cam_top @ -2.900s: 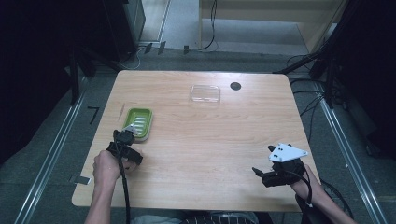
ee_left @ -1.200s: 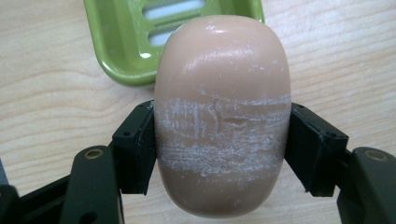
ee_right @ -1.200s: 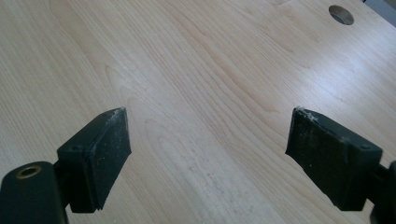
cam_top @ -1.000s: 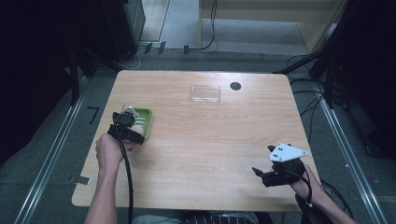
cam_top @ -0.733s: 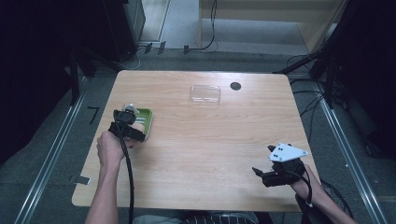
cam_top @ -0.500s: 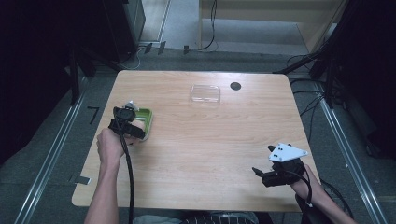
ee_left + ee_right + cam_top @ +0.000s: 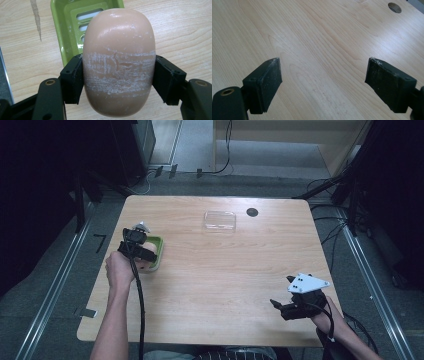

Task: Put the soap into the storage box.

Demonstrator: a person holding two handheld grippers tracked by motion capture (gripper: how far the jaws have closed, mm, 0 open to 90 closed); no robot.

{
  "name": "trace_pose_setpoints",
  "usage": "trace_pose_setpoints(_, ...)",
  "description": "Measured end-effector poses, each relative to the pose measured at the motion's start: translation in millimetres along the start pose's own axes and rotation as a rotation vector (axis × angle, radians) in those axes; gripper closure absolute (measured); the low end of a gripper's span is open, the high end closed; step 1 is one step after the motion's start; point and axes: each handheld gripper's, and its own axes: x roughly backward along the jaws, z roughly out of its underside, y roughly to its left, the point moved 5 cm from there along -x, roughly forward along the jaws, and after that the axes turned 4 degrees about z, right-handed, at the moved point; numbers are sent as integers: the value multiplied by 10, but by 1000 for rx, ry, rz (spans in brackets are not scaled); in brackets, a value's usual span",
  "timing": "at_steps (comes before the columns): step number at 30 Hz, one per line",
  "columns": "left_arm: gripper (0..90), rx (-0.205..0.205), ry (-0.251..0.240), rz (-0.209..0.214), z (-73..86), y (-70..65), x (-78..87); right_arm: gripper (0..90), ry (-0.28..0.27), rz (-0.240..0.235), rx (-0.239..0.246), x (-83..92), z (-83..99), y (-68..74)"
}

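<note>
— Two grippers on view. Left gripper (image 7: 119, 82) clamped on a peach-coloured bar of soap (image 7: 119, 62), a black pad pressed against each flank, scuffed white streaks across the middle of the bar.

— Where, exactly?

— Held over the near end of the green soap dish (image 7: 75, 27), slotted floor of the dish visible just beyond the bar. Seen from the high view at the left side of the wooden table (image 7: 225, 285), left gripper (image 7: 136, 251) and hand above the dish (image 7: 156, 255). Hard to tell whether lifted clear or touching the rim; probably clear, but bar itself barely made out from above.

— And the other claw?

— Right gripper (image 7: 323, 82) spread wide, nothing between the jaws, bare wood grain beneath. Parked at the near right corner in the high view (image 7: 295, 307), grey three-cornered plate on top, well apart from the dish.

— Anything else on the table?

— Clear plastic lid (image 7: 220, 220) toward the far edge, a small round dark hole (image 7: 252, 212) just beside it to the right.
</note>
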Motion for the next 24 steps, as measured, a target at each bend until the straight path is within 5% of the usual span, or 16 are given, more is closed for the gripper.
trace_pose_setpoints(24, 336, -3, -39, -23, -142, 63, -62, 136, 2, 1, 3, 0, 2, -1)
